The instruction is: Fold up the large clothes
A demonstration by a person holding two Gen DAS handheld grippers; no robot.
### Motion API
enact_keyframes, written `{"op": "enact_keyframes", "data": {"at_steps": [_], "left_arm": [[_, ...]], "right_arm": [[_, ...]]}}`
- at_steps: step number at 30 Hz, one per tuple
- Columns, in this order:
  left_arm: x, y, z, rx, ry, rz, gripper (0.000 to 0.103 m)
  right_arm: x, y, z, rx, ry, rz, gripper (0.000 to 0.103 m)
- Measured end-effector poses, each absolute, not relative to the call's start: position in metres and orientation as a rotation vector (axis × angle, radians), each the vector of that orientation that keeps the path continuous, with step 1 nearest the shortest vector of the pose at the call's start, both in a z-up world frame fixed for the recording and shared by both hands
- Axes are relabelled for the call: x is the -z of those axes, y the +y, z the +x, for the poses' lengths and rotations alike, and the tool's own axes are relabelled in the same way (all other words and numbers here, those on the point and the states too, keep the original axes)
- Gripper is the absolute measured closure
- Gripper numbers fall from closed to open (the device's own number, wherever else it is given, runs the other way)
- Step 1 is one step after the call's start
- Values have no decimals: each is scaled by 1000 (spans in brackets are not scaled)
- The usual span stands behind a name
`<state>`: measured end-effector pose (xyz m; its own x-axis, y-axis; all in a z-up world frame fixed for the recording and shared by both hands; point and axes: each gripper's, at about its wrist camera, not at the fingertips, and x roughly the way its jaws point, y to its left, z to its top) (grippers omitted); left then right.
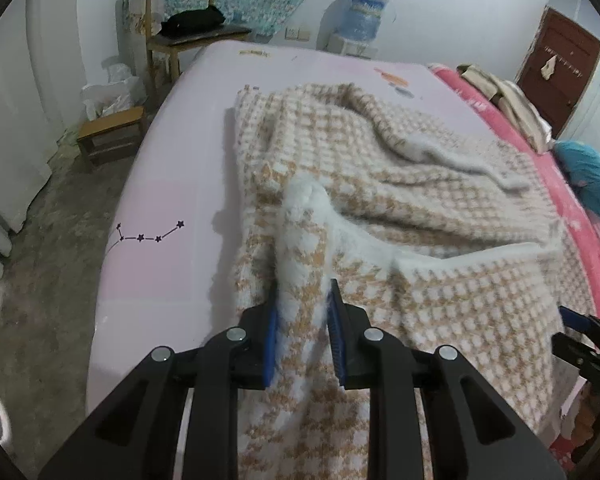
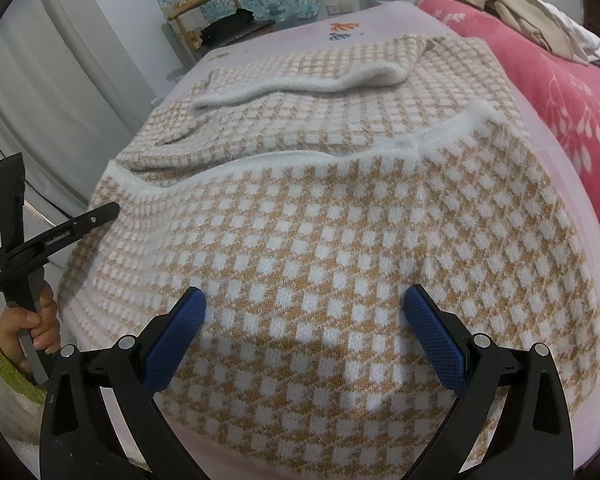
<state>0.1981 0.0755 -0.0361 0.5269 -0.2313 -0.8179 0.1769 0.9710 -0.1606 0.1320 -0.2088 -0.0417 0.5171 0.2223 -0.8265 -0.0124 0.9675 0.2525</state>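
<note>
Sweater [image 1: 420, 208] fold pinched between left claw [image 1: 304, 300] pads, on bed [image 1: 172, 184].

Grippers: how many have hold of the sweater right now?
1. The left gripper is clamped on a bunched fold of the checked sweater at its left edge. The right gripper hangs open above the sweater's near part, gripping nothing.

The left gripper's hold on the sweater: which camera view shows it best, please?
The left wrist view. There the left gripper pinches a bunched fold of the checked sweater between its blue pads, seen close. The right wrist view shows only that tool's black body and the hand holding it at the left edge; its pads are hidden.
</note>
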Motion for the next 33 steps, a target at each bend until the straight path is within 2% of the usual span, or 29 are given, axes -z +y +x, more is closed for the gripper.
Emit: {"op": "enact_keyframes", "data": {"at_steps": [17,25,33], "left_arm": [[41,48,191,117,953,144,78],[40,38,187,79,943,211,78],[40,33,186,52,938,244,78]], "right_arm": [[41,-205,122,-138,997,216,8],[-6,-268,96,-80,850,164,8],[0,-337,137,-87,899,285,28]]}}
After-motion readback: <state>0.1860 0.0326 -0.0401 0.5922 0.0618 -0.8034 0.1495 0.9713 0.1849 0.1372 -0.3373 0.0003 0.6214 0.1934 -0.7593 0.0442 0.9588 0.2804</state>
